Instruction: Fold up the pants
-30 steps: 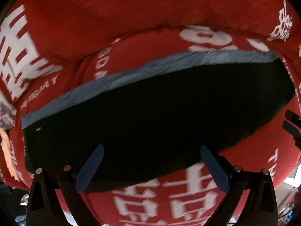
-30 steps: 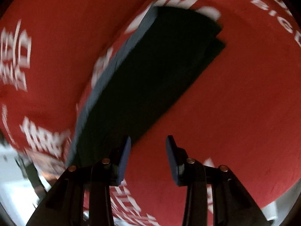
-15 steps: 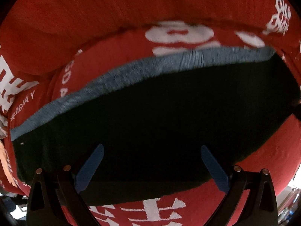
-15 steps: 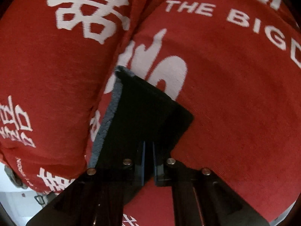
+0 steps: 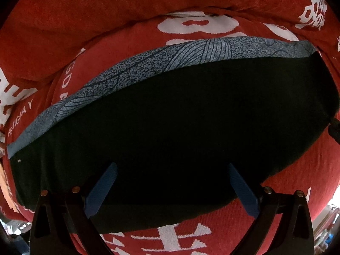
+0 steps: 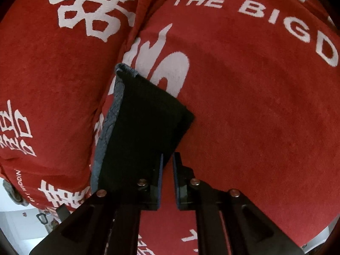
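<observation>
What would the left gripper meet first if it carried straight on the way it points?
Most likely the dark pants, lying right beyond the left gripper and its wide-open jaws, on the red blanket; how near is unclear.

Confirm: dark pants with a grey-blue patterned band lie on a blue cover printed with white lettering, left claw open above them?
Not quite: the cover is red, not blue, as both wrist views show. The rest holds: the dark pants with the grey-blue band lie on it, and the left claw is open above them.

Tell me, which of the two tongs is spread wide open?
The left tongs, hovering over the dark pants with blue pads far apart. The right tongs show only a narrow gap, at the pants' corner.
</observation>
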Motion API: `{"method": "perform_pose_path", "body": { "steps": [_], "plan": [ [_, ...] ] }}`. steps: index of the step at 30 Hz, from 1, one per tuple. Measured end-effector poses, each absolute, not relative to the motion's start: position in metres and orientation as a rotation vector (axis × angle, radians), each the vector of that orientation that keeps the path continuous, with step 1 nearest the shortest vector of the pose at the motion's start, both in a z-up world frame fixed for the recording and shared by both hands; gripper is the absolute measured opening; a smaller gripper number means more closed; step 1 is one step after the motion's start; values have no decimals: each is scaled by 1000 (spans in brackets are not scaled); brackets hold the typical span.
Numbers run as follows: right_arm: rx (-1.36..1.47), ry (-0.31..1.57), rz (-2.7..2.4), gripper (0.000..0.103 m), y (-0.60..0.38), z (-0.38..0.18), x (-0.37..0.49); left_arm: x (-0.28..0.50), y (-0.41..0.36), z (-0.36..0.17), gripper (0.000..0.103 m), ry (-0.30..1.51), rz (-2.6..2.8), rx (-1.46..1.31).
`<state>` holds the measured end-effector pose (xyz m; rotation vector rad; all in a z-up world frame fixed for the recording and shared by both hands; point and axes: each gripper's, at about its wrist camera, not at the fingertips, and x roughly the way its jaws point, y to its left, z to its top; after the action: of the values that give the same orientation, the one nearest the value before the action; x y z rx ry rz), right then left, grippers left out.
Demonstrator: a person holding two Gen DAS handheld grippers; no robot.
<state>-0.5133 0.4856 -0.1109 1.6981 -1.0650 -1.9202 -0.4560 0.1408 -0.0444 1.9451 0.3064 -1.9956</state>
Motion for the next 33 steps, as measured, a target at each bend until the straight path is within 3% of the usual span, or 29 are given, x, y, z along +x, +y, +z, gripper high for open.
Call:
{"method": "perform_pose_path", "body": {
  "steps": [4, 26, 28, 29, 30, 33],
  "plan": [
    [1689, -1101, -1896, 41, 485, -115, -514, -456, 140, -45, 103, 311, -1998, 1944],
    [1450, -1181, -1804, 56, 440, -130, -542, -454, 139, -43, 103, 312, -2023, 1930],
    [1477, -1190, -1790, 47, 439, -129, -546, -458, 134, -25, 103, 280, -2060, 1839],
    [1494, -1189, -1780, 24, 440, -129, -547, -461, 132, -18, 103, 272, -2082, 1801],
    [1478, -1205, -1754, 14, 442, -128, -547, -465, 131, -12, 103, 264, -2098, 1770],
    [1418, -1162, -1748, 14, 443, -110, -541, -490, 131, -12, 103, 269, -2112, 1735]
  ]
}}
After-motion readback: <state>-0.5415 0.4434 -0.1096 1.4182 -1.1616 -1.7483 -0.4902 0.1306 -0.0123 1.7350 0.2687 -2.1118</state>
